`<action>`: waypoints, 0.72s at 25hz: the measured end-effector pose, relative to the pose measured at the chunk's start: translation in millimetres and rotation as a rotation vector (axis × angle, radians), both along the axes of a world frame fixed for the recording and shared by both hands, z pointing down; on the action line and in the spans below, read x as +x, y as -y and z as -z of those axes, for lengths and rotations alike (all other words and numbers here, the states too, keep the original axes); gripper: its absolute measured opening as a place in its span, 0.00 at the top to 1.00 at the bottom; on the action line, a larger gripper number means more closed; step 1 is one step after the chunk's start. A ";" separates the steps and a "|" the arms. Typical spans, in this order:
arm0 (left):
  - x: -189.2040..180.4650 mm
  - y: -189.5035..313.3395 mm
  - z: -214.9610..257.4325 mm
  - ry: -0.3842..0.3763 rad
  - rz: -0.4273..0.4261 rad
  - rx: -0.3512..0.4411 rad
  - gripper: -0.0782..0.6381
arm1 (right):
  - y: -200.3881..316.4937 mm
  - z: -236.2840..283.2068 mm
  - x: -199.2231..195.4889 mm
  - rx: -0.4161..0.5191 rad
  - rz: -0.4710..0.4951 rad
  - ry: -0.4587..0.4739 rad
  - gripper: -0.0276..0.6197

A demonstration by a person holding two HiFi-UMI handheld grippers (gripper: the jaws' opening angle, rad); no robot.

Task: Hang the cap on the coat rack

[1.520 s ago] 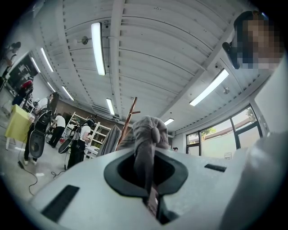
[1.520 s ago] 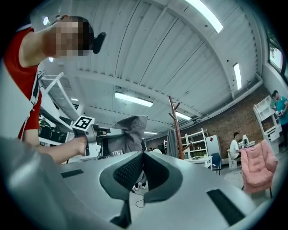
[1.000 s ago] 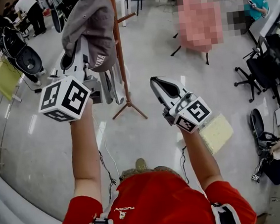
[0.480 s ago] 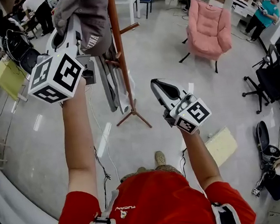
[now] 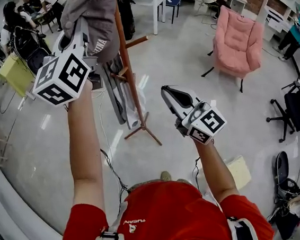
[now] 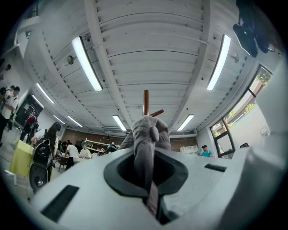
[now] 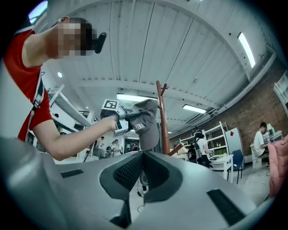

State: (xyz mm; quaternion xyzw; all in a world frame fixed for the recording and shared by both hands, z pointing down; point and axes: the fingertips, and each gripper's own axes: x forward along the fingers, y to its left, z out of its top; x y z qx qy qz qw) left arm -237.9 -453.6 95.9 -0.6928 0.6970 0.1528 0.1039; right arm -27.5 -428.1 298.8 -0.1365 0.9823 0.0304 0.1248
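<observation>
The cap (image 5: 96, 13) is grey, soft cloth, and it's up in the air just left of the upper pole of the coat rack (image 5: 128, 76). I can't tell whether it's brushing the wood, but it isn't hooked on anything yet.

It looks super light and floppy. The crown sags under its own weight and droops down from the pinch point. I'd guess only the brim has any stiffness. It's not fragile, and not slippery the way plastic is, but thin cloth can creep out of a pinch if you swing it.

The left claw (image 5: 83, 33) is clamped right down on a fold of that fabric. From the left gripper view, the cloth (image 6: 146, 134) runs straight through the closed jaws, with the pole and a slanted peg (image 6: 156, 113) poking up right behind it. I can't say which part of the cap the fold is.

If it were me, I'd hold it by the rim or the back edge so the hollow of the crown stays open to drop over a peg.

The right claw (image 5: 171, 92) is lower and off to the side, well apart from the rack. Its jaws are pressed together on nothing.
</observation>
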 end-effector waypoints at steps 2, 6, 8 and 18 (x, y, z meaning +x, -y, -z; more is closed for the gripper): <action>2.6 10.2 -7.4 -0.006 0.013 -0.016 0.87 | 9.2 -2.3 3.9 -0.006 0.018 -0.003 0.92; 1.9 25.0 -26.3 -0.020 0.023 -0.047 0.87 | 21.6 -8.9 5.3 -0.016 0.035 -0.011 0.92; 2.0 29.8 -34.8 -0.024 0.017 -0.053 0.87 | 25.0 -12.1 4.5 -0.020 0.034 -0.011 0.92; -3.2 38.9 -57.8 -0.015 -0.083 -0.077 0.63 | 19.0 -17.0 -19.2 -0.034 0.018 -0.013 0.92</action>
